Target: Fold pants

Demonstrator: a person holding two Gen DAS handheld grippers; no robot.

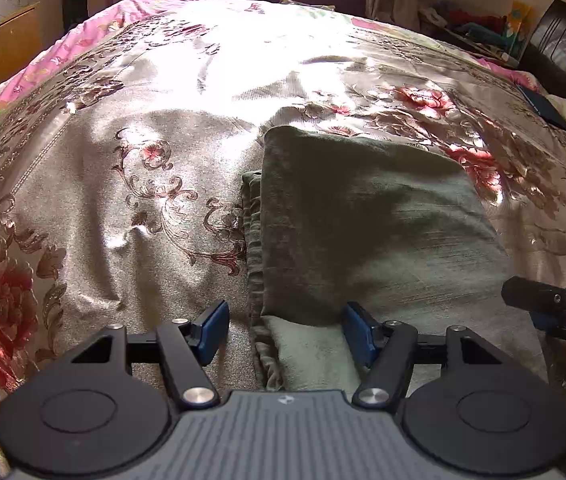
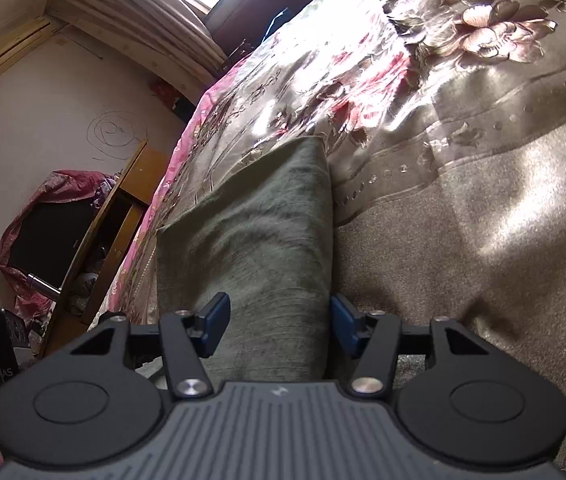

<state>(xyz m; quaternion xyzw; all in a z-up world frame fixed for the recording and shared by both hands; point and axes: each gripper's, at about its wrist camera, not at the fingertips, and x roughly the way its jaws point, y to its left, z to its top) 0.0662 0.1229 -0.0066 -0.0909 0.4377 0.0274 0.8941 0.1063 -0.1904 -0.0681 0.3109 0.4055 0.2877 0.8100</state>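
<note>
The pants [image 1: 363, 220] lie folded on the bed [image 1: 103, 208]. Both claws, left [image 1: 285, 334] and right [image 2: 277, 326], gape wide, holding nothing. Probably one fold remains: pinch the near edge square and lay it level over the far edge.

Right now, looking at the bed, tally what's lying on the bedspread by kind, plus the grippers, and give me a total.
Olive-green pants, folded: 1
Dark flat item near the bed's far right edge, too small to identify: 1
Grippers, jaws apart: 2, the left gripper and the right gripper
Total: 4
All lie on or hover over the floral bedspread.
</note>
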